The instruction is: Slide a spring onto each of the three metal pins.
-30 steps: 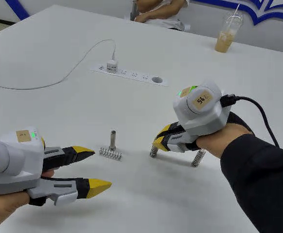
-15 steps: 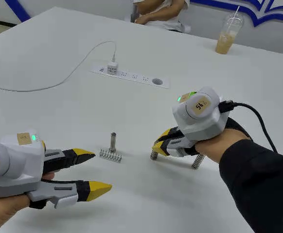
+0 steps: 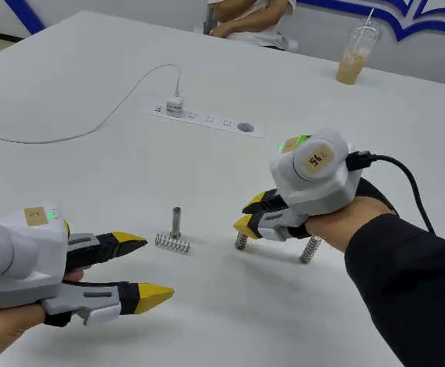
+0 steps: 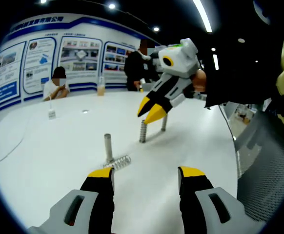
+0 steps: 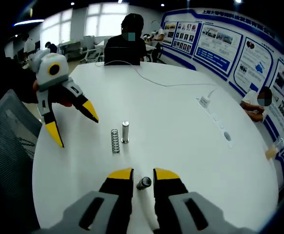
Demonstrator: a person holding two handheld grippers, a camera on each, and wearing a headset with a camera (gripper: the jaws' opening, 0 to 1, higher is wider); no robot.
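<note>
spring (image 3: pixel 173 243) is laid flat beside bare pin (image 3: pixel 176 222), centre | judged light, springy; best taken mid-coil | left gripper (image 3: pixel 159 267) is held apart, near left | right gripper (image 3: pixel 247 214) is parted slightly, empty

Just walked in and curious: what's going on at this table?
A person is fitting springs onto metal pins with two handheld grippers. One sprung pin sits just under the right gripper, whose jaws are slightly apart; a second sprung pin stands beside it. The third pin stands bare, a loose spring lying at its foot. The left gripper hovers open nearby.
</note>
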